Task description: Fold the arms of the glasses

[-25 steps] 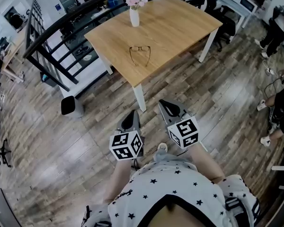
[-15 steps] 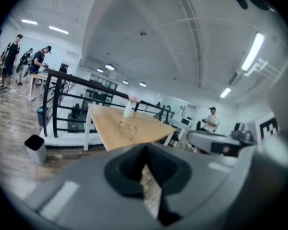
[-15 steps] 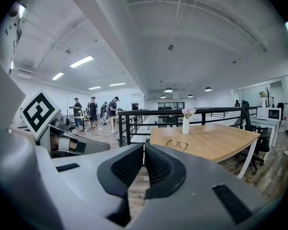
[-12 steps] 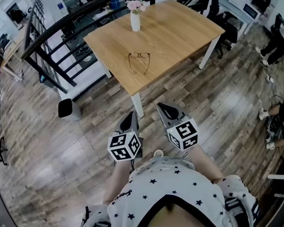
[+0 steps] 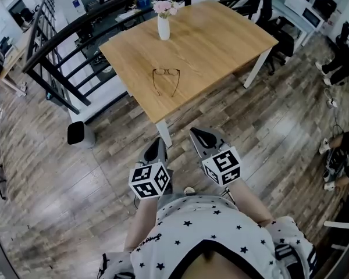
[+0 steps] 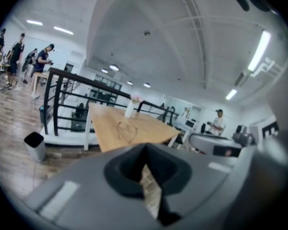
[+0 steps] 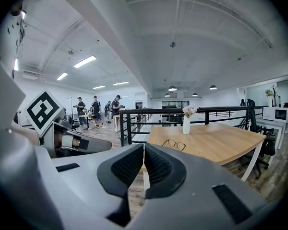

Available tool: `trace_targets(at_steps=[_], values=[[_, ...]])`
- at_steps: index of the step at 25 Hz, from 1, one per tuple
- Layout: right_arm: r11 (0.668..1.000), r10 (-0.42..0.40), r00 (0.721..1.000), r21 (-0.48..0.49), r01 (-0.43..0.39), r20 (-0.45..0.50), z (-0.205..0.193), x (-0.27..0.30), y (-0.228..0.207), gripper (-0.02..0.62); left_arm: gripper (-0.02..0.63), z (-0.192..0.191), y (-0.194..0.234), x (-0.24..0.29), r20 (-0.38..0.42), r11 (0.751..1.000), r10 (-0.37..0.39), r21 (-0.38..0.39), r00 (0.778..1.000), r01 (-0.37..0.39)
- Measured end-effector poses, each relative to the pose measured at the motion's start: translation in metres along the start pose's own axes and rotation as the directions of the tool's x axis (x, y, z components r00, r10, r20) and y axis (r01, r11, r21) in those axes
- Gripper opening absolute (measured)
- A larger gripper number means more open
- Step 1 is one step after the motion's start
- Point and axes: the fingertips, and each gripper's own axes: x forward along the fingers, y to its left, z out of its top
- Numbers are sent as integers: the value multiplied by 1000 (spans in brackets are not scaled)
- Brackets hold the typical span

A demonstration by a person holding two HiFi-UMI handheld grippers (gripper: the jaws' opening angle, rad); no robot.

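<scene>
The glasses [image 5: 166, 80] lie on the wooden table [image 5: 221, 39] near its front edge, arms spread open and pointing toward me. They also show far off as glasses [image 6: 126, 131] in the left gripper view and glasses [image 7: 173, 144] in the right gripper view. My left gripper [image 5: 157, 140] and right gripper [image 5: 193, 132] hang side by side in front of my body, over the floor and short of the table. In their own views the left gripper [image 6: 145, 147] and right gripper [image 7: 144, 147] are shut with nothing between the jaws.
A white vase with pink flowers [image 5: 163, 25] stands at the table's far side. A black railing [image 5: 58, 45] runs along the left, with a black bin [image 5: 78, 133] on the floor. People [image 7: 96, 110] stand in the distance; a seated person [image 5: 343, 39] is at right.
The table and glasses have come closer and slid lower in the head view as I walked forward. Both grippers stayed shut and kept their place in front of my body.
</scene>
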Motion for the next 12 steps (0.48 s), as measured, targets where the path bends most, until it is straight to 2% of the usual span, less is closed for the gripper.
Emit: trace_targets(at_steps=[12], values=[[1000, 9, 1000, -3, -9, -22, -2, 25, -23, 18, 6, 10, 16, 27, -6, 999, 39, -20, 999, -39]])
